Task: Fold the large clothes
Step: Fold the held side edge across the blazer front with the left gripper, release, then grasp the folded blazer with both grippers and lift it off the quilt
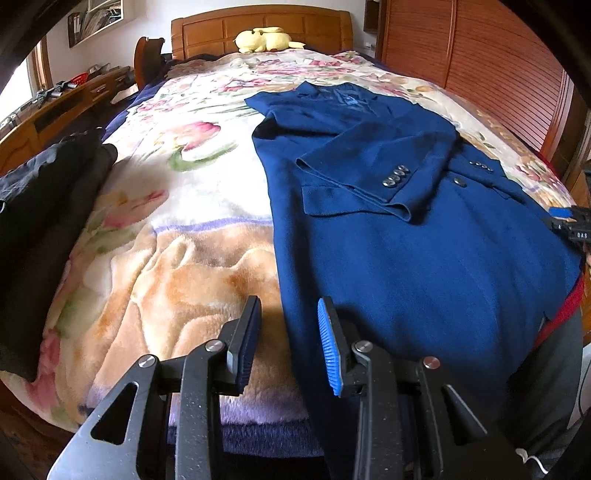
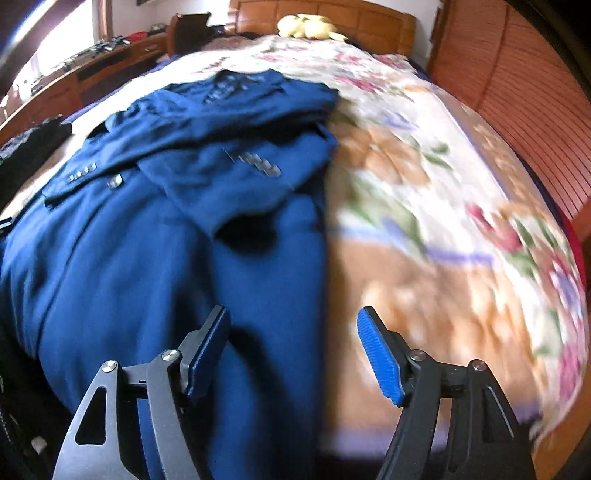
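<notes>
Now, from the left wrist view, the blue jacket (image 1: pixel 424 236) lies flat on the flowered blanket (image 1: pixel 177 229), its collar toward the wooden headboard (image 1: pixel 258 29) and its hem toward the foot of the bed, so its long axis runs from the headboard down to the camera. Both sleeves are already laid across the chest, cuff buttons showing. The left gripper (image 1: pixel 288 339) hovers at the jacket's hem edge farthest from the slatted wardrobe; its jaws stand partly apart and nothing is between them, one finger over the blanket and the other over cloth. A dark garment (image 1: pixel 44 206) lies well apart from the jacket, at the blanket's edge. From the right wrist view, which is blurred, the right gripper (image 2: pixel 291 350) sits at the jacket's (image 2: pixel 147 258) other hem corner, jaws wide and empty, straddling the cloth edge where it meets the blanket (image 2: pixel 443 221). Judging by this, the sleeves-in step is done and the hem-to-collar fold is in hand; the next move calls for both grippers to pinch the hem corners and carry them evenly toward the headboard.
</notes>
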Available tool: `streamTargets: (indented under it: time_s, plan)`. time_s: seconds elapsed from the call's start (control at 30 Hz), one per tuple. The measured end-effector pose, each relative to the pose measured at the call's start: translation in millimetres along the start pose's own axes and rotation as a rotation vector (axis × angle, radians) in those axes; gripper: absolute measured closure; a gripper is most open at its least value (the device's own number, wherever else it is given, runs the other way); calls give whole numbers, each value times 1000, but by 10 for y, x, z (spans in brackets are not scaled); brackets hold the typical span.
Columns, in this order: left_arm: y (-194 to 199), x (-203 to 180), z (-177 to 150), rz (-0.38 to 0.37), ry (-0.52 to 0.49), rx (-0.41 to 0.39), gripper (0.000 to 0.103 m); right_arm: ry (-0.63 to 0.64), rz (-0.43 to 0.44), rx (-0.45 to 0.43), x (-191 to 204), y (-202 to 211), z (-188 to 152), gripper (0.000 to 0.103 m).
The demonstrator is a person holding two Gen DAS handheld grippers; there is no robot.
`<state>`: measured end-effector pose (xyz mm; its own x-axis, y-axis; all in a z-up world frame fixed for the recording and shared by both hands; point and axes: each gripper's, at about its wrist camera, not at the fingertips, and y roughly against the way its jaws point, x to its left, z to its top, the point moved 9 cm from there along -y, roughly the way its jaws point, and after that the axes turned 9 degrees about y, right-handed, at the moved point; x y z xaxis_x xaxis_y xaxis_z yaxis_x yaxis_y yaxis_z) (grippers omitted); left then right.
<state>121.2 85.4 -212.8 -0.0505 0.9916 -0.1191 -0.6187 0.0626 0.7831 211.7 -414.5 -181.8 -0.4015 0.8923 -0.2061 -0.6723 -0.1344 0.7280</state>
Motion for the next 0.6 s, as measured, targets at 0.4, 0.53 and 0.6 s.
streamTargets:
  time_s: [0.4, 0.53, 0.6]
  plan:
    - [271, -9, -280, -43, -25, 38, 71, 3, 13, -7, 38, 173, -257, 30]
    - [261, 12, -291, -52, 3, 35, 70, 7, 27, -11, 219, 177, -208, 30]
    - [245, 7, -294, -55, 18, 30, 70, 6, 35, -8, 237, 172, -215, 30]
